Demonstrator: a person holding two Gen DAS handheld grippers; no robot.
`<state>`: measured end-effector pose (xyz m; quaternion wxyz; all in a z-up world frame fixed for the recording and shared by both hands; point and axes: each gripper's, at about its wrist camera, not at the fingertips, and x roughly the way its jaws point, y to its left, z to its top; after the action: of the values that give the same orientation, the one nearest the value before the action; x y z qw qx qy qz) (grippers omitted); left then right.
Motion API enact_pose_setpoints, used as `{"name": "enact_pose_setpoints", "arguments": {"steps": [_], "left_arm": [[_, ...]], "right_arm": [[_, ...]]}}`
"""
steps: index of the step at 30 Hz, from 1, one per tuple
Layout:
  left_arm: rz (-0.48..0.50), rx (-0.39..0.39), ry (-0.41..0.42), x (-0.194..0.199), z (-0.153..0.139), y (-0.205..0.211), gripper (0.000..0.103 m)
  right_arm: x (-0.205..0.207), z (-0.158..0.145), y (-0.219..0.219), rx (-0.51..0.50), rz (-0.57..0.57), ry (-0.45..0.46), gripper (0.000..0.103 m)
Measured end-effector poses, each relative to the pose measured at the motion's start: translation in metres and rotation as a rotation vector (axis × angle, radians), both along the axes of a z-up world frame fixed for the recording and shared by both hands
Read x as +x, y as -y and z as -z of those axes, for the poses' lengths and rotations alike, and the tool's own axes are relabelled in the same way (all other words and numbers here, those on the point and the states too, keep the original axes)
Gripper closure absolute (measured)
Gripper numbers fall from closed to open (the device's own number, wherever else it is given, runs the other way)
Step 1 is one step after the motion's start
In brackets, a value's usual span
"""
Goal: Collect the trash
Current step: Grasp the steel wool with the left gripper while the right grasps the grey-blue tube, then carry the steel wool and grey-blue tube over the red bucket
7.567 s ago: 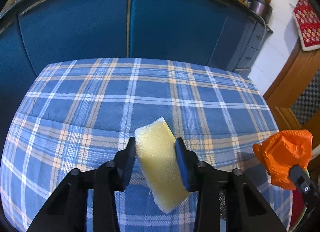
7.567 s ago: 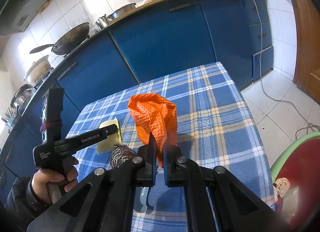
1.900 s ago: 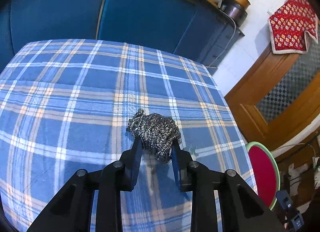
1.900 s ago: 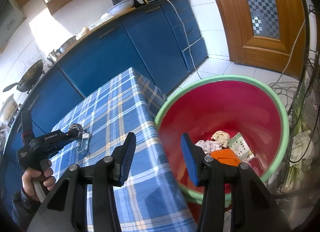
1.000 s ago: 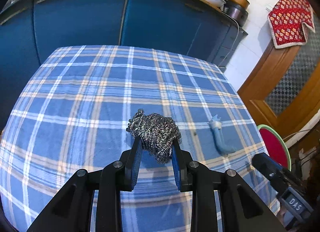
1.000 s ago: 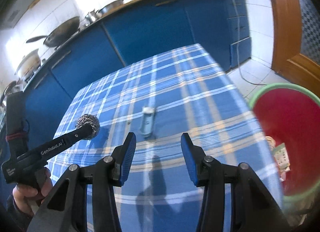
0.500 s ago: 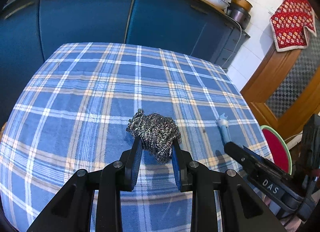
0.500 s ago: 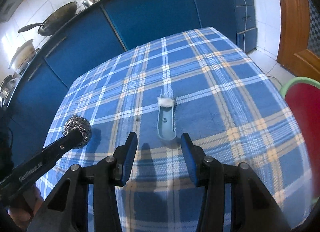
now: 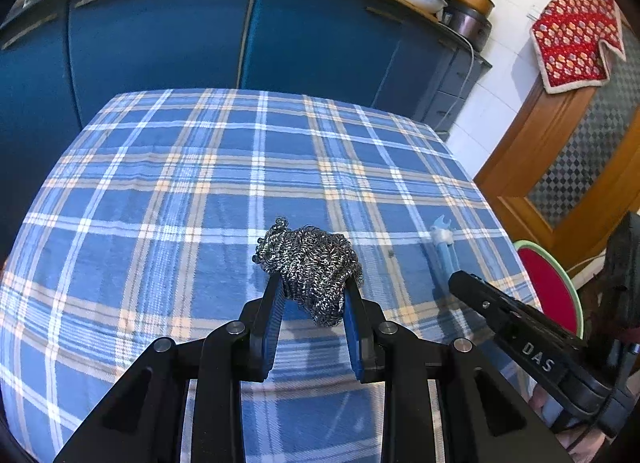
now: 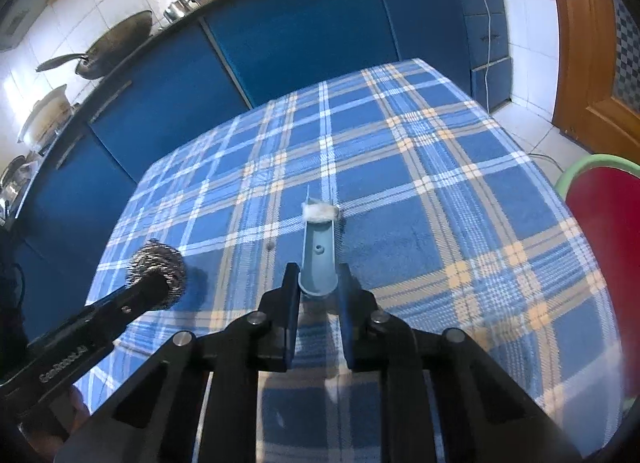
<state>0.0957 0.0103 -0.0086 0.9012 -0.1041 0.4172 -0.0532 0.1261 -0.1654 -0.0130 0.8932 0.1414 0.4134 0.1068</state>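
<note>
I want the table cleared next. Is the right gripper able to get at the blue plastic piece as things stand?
Probably yes. The right gripper already has the near end of the blue plastic piece between its fingers, its jaws just closed in around it, and nothing lies in the way on the tablecloth.

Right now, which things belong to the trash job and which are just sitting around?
Job:
- steel scourer, clamped in the left gripper
- blue plastic handle, between the right gripper fingers, which have just closed in on it
- red basin beside the table

Lying about:
- wok and pots on the counter
- red cloth on the door
</note>
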Motion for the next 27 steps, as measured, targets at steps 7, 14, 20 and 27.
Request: {"name": "enact_pose_setpoints", "arguments": {"steps": [7, 14, 20, 27], "left_arm": [[0.050, -0.001, 0.018, -0.005, -0.009, 0.019, 0.074], [0.126, 0.004, 0.037, -0.008, -0.017, 0.051, 0.074], [0.211, 0.003, 0.058, -0.010, -0.024, 0.084, 0.074], [0.302, 0.013, 0.071, -0.009, -0.029, 0.124, 0.074]], "right_arm": [[-0.025, -0.020, 0.015, 0.000, 0.008, 0.065, 0.083], [-0.048, -0.033, 0.044, -0.001, 0.059, 0.094, 0.083], [-0.067, -0.042, 0.075, -0.007, 0.129, 0.120, 0.083], [-0.088, -0.048, 0.116, -0.009, 0.228, 0.145, 0.083]]}}
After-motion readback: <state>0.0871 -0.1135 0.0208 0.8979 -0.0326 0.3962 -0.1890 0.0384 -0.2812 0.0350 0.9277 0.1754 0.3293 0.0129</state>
